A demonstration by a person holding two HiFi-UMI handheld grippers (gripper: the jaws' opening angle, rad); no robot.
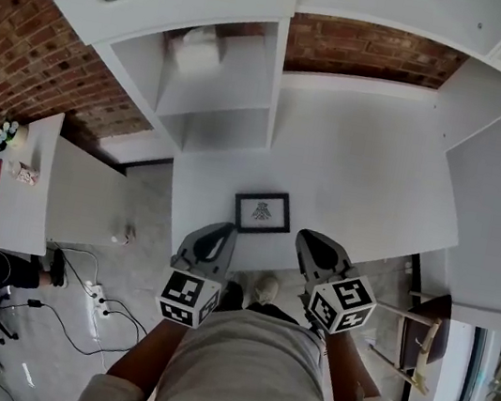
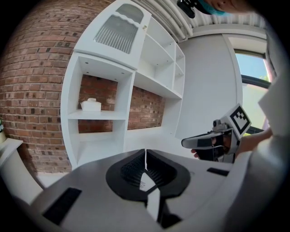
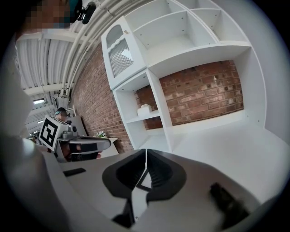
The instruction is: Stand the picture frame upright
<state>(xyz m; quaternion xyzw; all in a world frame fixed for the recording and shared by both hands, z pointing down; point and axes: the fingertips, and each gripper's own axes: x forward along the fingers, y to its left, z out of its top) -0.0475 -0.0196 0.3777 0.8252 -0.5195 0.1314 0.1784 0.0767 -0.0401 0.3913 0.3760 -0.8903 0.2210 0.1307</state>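
The left gripper has its jaws pressed together on nothing, and so does the right gripper; both hang side by side over the near edge of the white table. One picture frame lies flat on the table just ahead of the two tips, between them. It looks light and stiff, probably glass-fronted, so likely fragile and slippery on the face. The thin dark border is the safer hold, pinched at an edge and tipped up. Count: one frame, two grippers, one small white box on the shelf beyond.
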